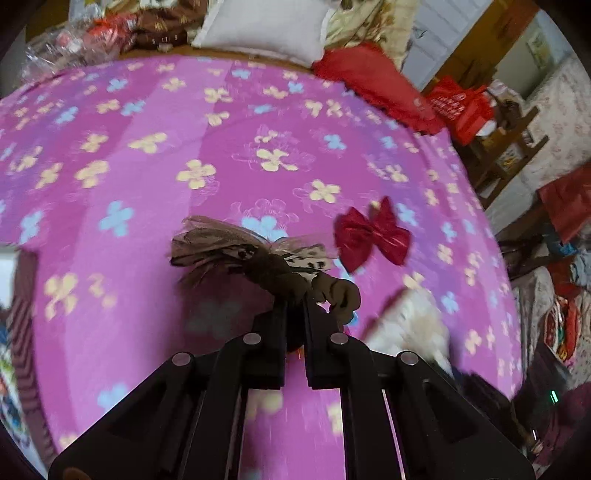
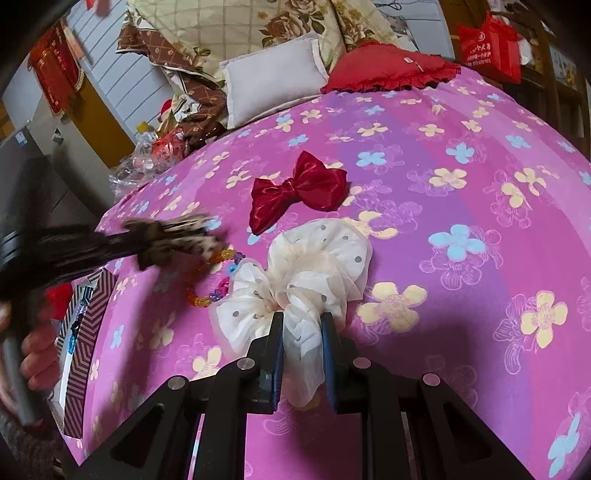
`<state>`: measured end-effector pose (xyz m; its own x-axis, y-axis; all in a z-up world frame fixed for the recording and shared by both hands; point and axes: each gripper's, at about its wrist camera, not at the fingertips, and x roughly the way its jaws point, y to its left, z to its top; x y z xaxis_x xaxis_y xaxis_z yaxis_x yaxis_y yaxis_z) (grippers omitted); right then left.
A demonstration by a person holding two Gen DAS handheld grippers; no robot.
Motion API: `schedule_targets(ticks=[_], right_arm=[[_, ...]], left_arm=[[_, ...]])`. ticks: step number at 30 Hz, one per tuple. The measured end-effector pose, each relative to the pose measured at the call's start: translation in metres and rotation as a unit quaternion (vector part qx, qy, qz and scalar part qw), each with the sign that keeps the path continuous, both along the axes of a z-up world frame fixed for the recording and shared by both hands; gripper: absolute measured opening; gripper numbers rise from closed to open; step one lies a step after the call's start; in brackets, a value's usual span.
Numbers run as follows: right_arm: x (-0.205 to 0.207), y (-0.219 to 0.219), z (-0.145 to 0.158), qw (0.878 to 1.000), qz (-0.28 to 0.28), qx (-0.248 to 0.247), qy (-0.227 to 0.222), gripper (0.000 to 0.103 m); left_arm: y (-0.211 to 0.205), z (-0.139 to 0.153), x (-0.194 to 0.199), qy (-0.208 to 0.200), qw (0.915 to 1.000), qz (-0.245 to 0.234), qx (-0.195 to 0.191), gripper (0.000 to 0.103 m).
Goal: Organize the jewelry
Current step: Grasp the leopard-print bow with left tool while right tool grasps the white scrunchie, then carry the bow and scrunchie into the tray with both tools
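My left gripper is shut on a brown mesh hair bow and holds it above the pink flowered bedspread; it shows blurred at the left of the right wrist view. My right gripper is shut on a cream polka-dot scrunchie bow that lies on the bedspread. A red satin bow lies beyond it, also in the left wrist view. An orange and coloured bead bracelet lies left of the cream bow.
A striped box sits at the bed's left edge. A white pillow, a red cushion and folded quilts lie at the head of the bed. Red bags and clutter stand beside the bed.
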<state>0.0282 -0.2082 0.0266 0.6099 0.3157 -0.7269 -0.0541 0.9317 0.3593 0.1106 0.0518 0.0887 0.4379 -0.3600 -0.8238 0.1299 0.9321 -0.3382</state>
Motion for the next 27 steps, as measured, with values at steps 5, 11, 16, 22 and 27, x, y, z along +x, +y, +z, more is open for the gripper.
schedule_targets(ticks=[5,11,16,22,27], right_arm=[[-0.009,0.012,0.010,1.000,0.005,-0.002,-0.003,0.017],[-0.036,0.045,0.046,0.999,0.030,-0.007,-0.026,0.016],[-0.058,0.084,0.072,0.997,0.063,-0.037,-0.040,0.016],[-0.074,0.159,0.096,0.987,0.133,-0.071,-0.052,0.016],[-0.079,0.237,0.099,0.975,0.206,-0.076,-0.043,0.016]], left_arm=[[0.029,0.036,-0.058,-0.035,0.9993,0.010,0.002,0.006],[0.085,0.063,-0.123,-0.070,0.9960,0.050,0.025,0.006],[0.147,0.069,-0.171,-0.091,0.9887,0.111,0.044,0.006],[0.222,0.045,-0.212,-0.085,0.9736,0.198,0.075,0.006],[0.279,0.008,-0.229,-0.044,0.9658,0.247,0.065,0.006]])
